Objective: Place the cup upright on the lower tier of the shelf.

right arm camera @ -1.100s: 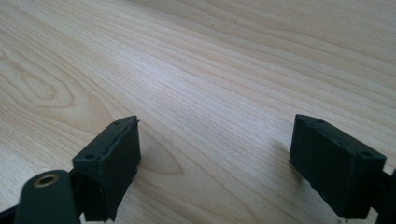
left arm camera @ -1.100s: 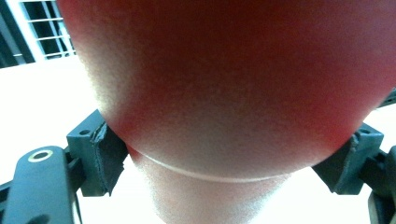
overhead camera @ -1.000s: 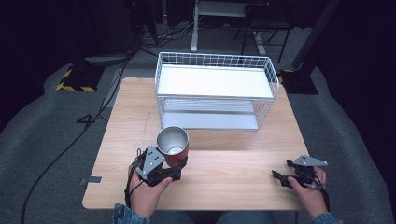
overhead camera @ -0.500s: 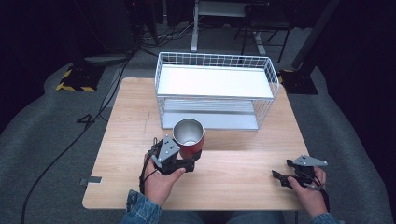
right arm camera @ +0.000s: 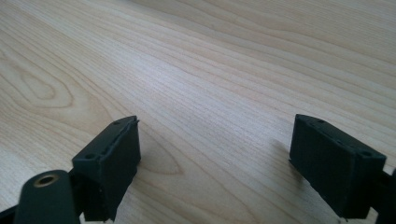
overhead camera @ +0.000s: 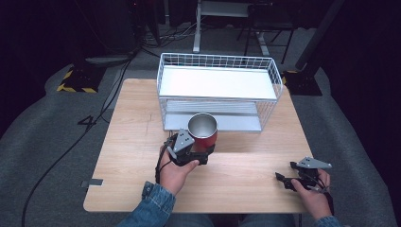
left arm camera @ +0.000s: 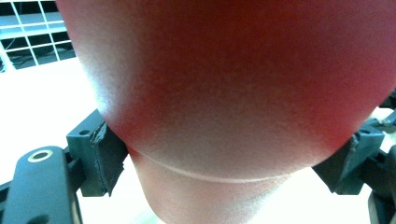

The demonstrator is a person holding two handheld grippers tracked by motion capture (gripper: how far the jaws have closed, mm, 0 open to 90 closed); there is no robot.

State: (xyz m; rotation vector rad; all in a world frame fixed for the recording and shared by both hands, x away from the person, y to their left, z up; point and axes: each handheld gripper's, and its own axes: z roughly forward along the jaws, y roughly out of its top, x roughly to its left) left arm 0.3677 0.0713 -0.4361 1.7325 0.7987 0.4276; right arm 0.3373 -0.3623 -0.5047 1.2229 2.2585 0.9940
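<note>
- High view: the left gripper pinches a red cup just ahead of the hand, with the wire rack right beyond the cup.
- Left gripper view: both jaws press the red cup's lower sides, and the cup stands upright between them.
- Right gripper view: the right gripper has its jaws spread wide over bare wooden table, holding nothing, well apart from the cup.

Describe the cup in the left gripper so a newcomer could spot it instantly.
On the light wooden table, just in front of the white wire two-tier rack, the left gripper clamps a red metal cup with a shiny steel interior. It is the one red, round thing there; the right gripper is open.
</note>
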